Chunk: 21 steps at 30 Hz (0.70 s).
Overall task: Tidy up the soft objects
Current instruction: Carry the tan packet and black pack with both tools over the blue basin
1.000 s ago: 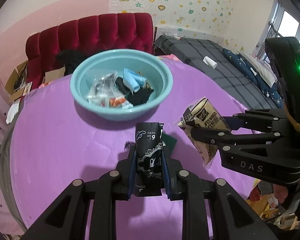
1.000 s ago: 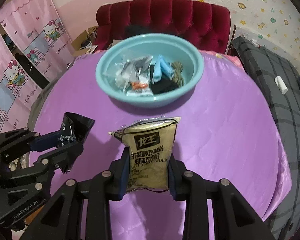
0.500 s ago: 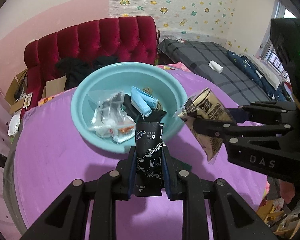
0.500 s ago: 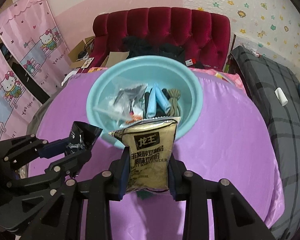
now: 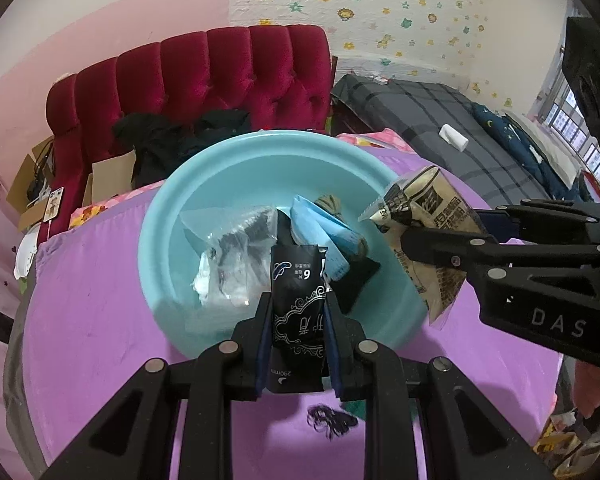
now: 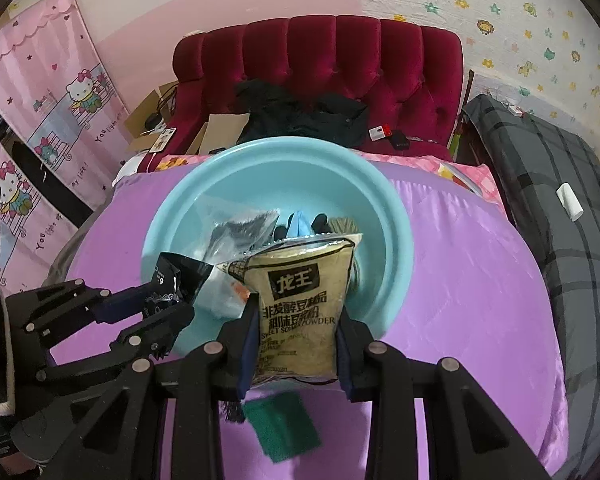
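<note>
You hold both packets above the teal basin [image 5: 260,160], which sits at the centre of the purple-covered round table [image 5: 84,300]: your left gripper [image 5: 298,320] is clamped on a black sachet [image 5: 298,308] poised over the basin's near wall, and your right gripper [image 6: 296,332], seen at three o'clock in the left view, is clamped on a tan soy-powder pouch [image 6: 300,300] above the basin's right side. Inside the basin lie a clear plastic bag [image 5: 232,256], a folded blue item [image 5: 320,236] and some dark cloth, so the likely job now is to drop both packets among them. To do that well, carry each gripper a little further toward twelve o'clock until the packet hangs wholly inside the rim, then part the jaws and let it fall; the pouch's lower corner looks as if it overhangs the rim at four o'clock and could catch or slide out onto the cloth. Keep the two grippers apart, since they crowd the same opening. A green square [image 6: 284,424] and a dark tangle of thread [image 5: 332,420] lie on the cloth at six o'clock, seemingly next to be collected. Behind the table, at twelve o'clock, stands a red tufted sofa [image 6: 320,64] strewn with dark clothes; a grey plaid bed [image 6: 560,200] runs along three o'clock, a cartoon-cat curtain [image 6: 48,120] hangs at nine o'clock.
</note>
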Motion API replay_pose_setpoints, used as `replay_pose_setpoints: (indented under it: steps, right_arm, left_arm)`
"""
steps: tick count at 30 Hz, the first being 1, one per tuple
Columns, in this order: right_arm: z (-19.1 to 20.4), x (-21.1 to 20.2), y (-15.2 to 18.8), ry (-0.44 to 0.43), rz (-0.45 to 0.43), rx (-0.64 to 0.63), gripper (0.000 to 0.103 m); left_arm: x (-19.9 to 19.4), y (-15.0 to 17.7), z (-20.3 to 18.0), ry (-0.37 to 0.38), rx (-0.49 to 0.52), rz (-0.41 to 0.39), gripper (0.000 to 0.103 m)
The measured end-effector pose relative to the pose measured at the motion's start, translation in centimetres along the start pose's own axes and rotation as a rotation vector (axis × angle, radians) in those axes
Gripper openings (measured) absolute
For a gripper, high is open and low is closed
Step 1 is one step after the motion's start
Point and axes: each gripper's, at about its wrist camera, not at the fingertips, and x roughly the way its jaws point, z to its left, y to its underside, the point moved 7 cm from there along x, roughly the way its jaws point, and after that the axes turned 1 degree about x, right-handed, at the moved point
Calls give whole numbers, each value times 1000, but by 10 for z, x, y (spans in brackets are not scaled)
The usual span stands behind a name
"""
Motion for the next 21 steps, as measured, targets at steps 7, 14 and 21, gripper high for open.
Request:
replay_pose_setpoints:
  steps: [7, 14, 21]
  right_arm:
    - [-5, 34, -18, 1, 9, 7, 35]
    - [-9, 68, -34, -17, 25, 28, 35]
    - [-15, 103, -44, -10, 55, 40, 35]
  left_arm:
    - [31, -14, 12, -4, -13, 15, 25]
    - [59, -21, 22, -18, -21, 31, 26]
    - [81, -30, 28, -23, -22, 42, 26]
